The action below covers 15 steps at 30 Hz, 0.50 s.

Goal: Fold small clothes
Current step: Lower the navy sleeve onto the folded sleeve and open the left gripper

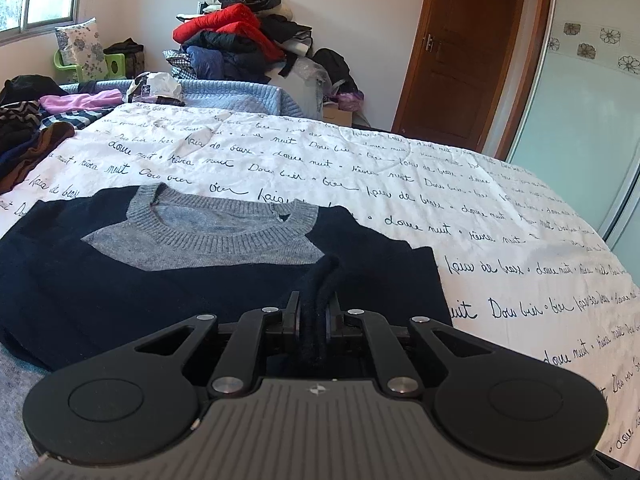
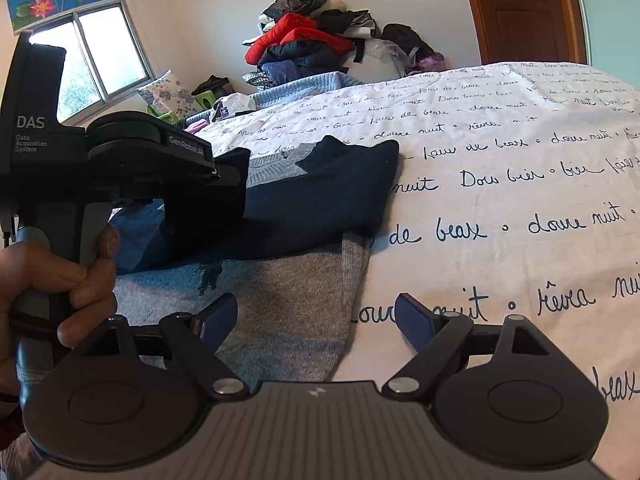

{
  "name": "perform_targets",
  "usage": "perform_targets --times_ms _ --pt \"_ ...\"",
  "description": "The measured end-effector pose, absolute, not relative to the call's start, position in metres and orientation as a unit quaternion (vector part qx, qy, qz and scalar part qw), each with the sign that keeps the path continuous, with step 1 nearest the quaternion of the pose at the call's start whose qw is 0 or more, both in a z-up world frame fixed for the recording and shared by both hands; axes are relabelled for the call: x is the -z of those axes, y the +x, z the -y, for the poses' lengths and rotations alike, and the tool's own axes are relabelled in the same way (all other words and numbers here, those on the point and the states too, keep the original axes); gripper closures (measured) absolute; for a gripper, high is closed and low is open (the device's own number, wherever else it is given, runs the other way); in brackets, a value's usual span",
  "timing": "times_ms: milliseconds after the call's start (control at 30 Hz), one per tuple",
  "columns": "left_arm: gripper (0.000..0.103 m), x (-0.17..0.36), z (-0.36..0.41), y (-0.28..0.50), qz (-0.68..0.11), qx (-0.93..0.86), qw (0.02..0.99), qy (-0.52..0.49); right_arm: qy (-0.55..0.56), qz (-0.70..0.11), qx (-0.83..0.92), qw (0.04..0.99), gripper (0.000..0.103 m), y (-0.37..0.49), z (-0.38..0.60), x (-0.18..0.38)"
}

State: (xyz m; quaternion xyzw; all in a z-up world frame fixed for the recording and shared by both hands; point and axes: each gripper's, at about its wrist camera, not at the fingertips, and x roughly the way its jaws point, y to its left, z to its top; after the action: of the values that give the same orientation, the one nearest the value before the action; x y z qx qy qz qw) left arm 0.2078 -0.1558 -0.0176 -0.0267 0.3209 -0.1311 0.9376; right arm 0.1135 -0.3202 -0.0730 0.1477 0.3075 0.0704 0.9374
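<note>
The sweater [image 1: 200, 264], a knit in dark navy with a grey chest and ribbed grey collar [image 1: 216, 224], lies spread on the bed [image 1: 480, 208], over the white quilt with the handwritten lettering. In the left wrist view it fills the picture from about 9 o'clock to the centre, collar pointing away toward 12 o'clock. The left tool [image 1: 314, 312] has its jaws almost fully together on a bunched fold of the navy knit, likely a sleeve or cuff, which trails from the pads up toward 12 o'clock. The right tool [image 2: 316, 320] stands wide apart with nothing between its blue pads [image 2: 414, 322]; below it, toward 12 o'clock, lies the grey lower part of the sweater, its side edge running just beside the bare quilt at 1 o'clock.

Judging by the soft drape and thick ribbing, the knit is light, limp and stretchy, not slippery. It will sag and bunch when lifted by one point, and the quilt beneath may drag on it. A pinch on a doubled edge, hem or cuff should hold better than a pinch in mid-panel, and two holds well apart would keep a fold line straight
</note>
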Motion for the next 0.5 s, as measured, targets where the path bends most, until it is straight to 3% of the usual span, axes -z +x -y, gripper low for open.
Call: perform_targets --times_ms 167,300,400,500 --pt "0.089 0.021 0.162 0.205 -0.329 0.14 0.934 -0.017 0.149 -0.311 -0.065 0.937 0.017 0.111 0.322 0.074" --pt "0.074 0.021 0.167 0.201 -0.326 0.146 0.934 -0.005 0.147 -0.311 -0.062 0.937 0.017 0.108 0.323 0.073" --pt "0.074 0.02 0.168 0.195 -0.318 0.144 0.937 0.004 0.144 -0.312 -0.061 0.937 0.017 0.106 0.322 0.072" --pt "0.067 0.019 0.165 0.191 -0.317 0.142 0.938 0.008 0.14 -0.312 -0.06 0.938 0.017 0.103 0.322 0.071"
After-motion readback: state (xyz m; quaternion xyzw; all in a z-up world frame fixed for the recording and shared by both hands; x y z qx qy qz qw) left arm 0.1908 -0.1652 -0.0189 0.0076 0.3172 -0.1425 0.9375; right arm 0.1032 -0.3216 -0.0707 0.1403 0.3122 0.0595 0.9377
